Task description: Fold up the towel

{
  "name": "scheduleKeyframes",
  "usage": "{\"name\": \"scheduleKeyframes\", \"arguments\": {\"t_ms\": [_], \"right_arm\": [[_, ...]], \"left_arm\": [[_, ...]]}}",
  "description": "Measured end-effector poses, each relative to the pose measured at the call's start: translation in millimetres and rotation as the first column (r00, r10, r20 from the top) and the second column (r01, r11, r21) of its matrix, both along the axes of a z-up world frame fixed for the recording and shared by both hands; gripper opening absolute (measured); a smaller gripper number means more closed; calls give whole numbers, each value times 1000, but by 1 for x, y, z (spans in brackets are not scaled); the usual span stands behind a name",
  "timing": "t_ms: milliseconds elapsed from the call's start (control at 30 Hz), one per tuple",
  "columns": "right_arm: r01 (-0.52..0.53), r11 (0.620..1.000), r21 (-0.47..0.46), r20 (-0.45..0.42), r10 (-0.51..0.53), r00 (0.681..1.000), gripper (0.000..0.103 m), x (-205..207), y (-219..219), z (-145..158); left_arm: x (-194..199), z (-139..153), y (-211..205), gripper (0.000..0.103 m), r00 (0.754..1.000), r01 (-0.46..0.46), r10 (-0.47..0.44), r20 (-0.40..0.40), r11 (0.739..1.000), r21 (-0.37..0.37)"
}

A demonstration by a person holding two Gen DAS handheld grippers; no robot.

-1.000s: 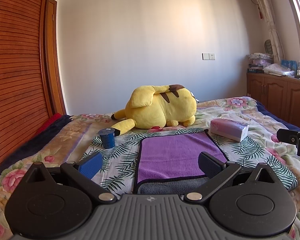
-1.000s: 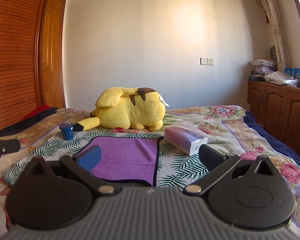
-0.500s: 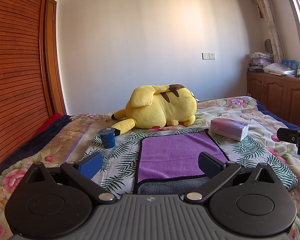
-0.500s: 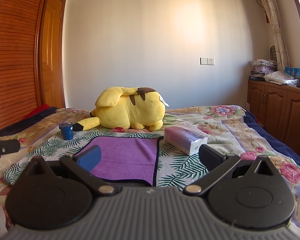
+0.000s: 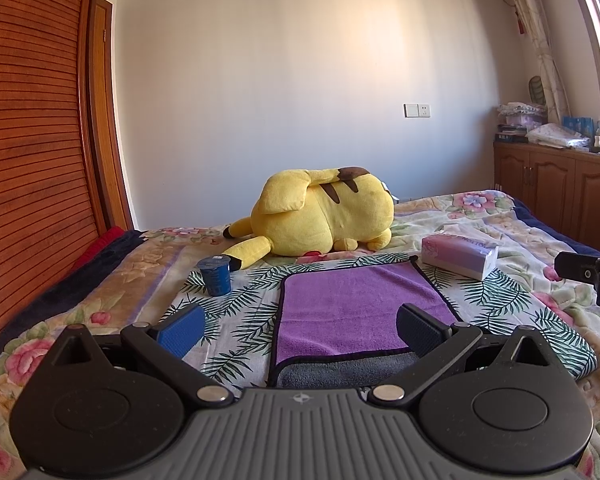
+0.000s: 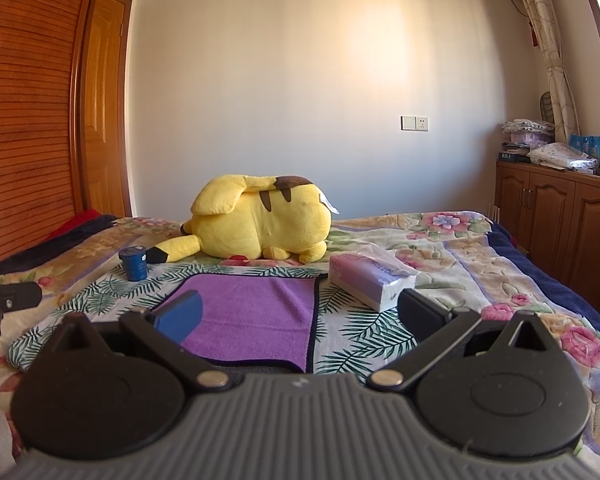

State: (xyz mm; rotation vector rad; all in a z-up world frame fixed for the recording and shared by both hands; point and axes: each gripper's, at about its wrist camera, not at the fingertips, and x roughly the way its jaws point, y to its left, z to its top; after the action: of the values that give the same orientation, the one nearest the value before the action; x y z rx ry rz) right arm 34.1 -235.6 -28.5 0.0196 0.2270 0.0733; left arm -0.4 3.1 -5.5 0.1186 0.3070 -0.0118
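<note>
A purple towel [image 5: 356, 304] with a dark border lies flat on the leaf-patterned cloth on the bed, with a grey layer [image 5: 340, 372] showing at its near edge. It also shows in the right wrist view [image 6: 256, 316]. My left gripper [image 5: 300, 326] is open and empty, hovering just before the towel's near edge. My right gripper [image 6: 298, 314] is open and empty, in front of the towel's near right corner. Each gripper's tip shows at the edge of the other view.
A yellow plush toy [image 5: 320, 216] lies behind the towel. A blue cup [image 5: 215, 276] stands to the towel's left. A tissue pack [image 5: 458, 254] lies to its right. Wooden cabinets [image 6: 556, 216] line the right wall, a wooden wardrobe [image 5: 28, 160] the left.
</note>
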Motion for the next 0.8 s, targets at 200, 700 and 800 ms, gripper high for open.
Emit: {"name": "scheduleKeyframes", "arguments": {"t_ms": [200, 700, 800], "right_arm": [[0, 1000, 0, -1, 0, 1000, 103, 0, 0, 0], [-26, 1000, 18, -40, 26, 999, 103, 6, 2, -2], [-31, 999, 19, -53, 32, 998, 103, 7, 2, -3]], "left_arm": [[-1, -15, 1, 87, 1000, 3, -3, -7, 1000, 8], [8, -16, -10, 87, 996, 12, -7, -85, 999, 49], [11, -18, -11, 87, 994, 15, -8, -107, 998, 58]]}}
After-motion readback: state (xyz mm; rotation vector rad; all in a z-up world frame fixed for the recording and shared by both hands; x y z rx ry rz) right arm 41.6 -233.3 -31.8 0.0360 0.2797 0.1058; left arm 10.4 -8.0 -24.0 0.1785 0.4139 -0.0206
